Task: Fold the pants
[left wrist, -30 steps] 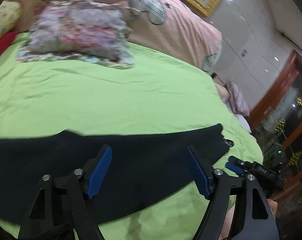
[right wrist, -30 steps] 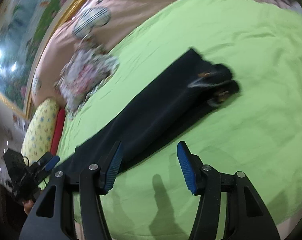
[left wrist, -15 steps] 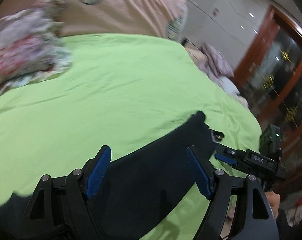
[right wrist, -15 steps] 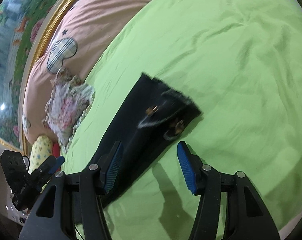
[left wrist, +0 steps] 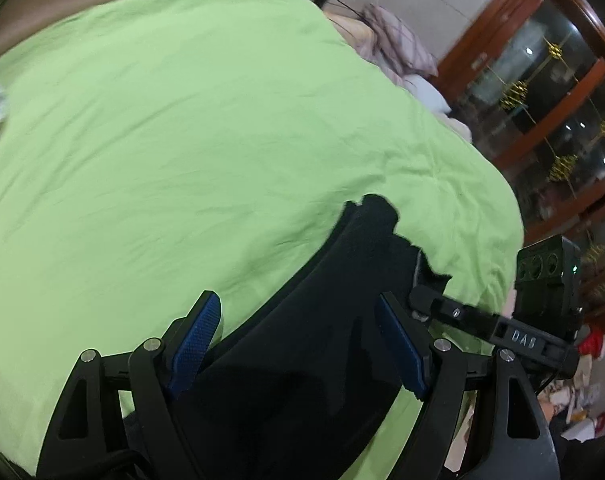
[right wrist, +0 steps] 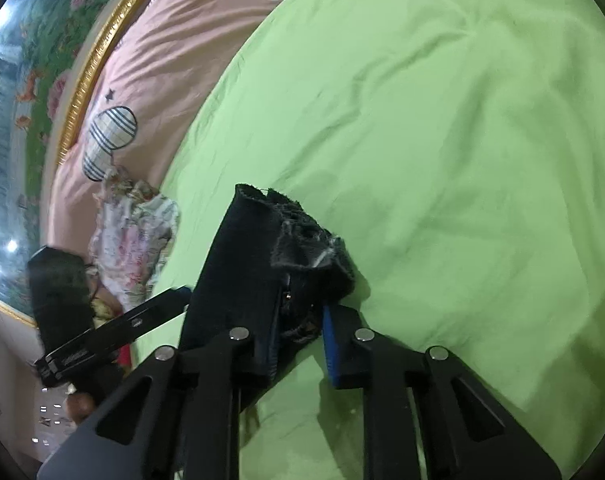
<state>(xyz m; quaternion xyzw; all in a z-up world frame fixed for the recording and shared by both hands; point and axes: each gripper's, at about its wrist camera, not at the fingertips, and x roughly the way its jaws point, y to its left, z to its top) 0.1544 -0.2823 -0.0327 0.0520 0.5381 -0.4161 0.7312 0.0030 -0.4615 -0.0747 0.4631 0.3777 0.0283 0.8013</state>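
Black pants (left wrist: 310, 340) lie on the green bedsheet (left wrist: 182, 140), their frayed hem end (left wrist: 376, 216) pointing away. My left gripper (left wrist: 302, 344) is open, its blue pads on either side of the pants above the cloth. In the right wrist view the pants (right wrist: 246, 272) rise between the fingers. My right gripper (right wrist: 302, 340) is shut on the pants near the zip and waist edge (right wrist: 310, 248). The right gripper also shows in the left wrist view (left wrist: 502, 320), at the pants' right edge.
A floral pillow (right wrist: 130, 236) and pink bedding (right wrist: 174, 56) lie by the headboard under a gold-framed painting (right wrist: 30, 92). A wooden glass cabinet (left wrist: 562, 120) stands beyond the bed's right side. The left gripper body shows at the left of the right wrist view (right wrist: 86, 320).
My right gripper has closed on the pants' end and lifted it. My left gripper has swung right along the pants towards the same end, still open.
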